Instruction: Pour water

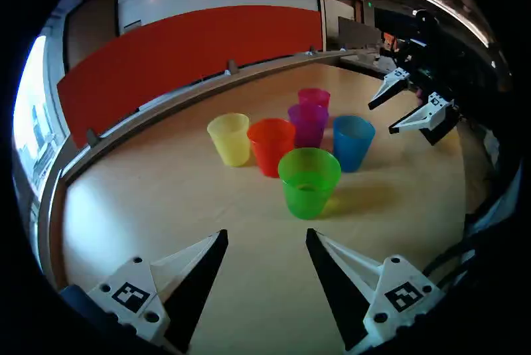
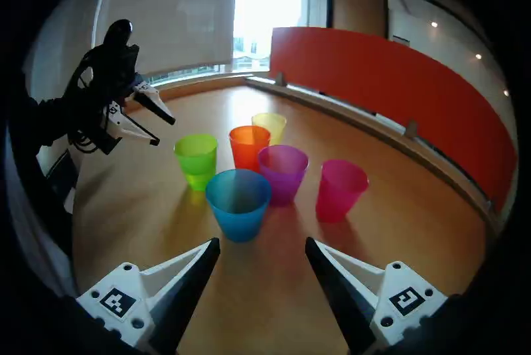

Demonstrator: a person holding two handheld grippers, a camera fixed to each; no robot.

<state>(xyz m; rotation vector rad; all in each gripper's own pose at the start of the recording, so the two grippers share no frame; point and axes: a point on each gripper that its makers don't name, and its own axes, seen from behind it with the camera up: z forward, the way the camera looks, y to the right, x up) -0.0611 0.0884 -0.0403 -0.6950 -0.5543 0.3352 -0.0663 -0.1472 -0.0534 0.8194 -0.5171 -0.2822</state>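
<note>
Left gripper [image 1: 266, 231] and right gripper [image 2: 262, 239] wide apart, empty; pink cup [image 1: 314, 96] half behind purple cup [image 1: 308, 124].

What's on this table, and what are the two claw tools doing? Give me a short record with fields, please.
surface: wooden table
cups: six, upright, clustered: green cup, yellow cup, orange cup, purple cup, pink cup, blue cup
left gripper: open, holding nothing, facing the green cup
right gripper: open, holding nothing, facing the blue cup
water: cannot tell whether any cup holds some
background: red wall panel
</note>
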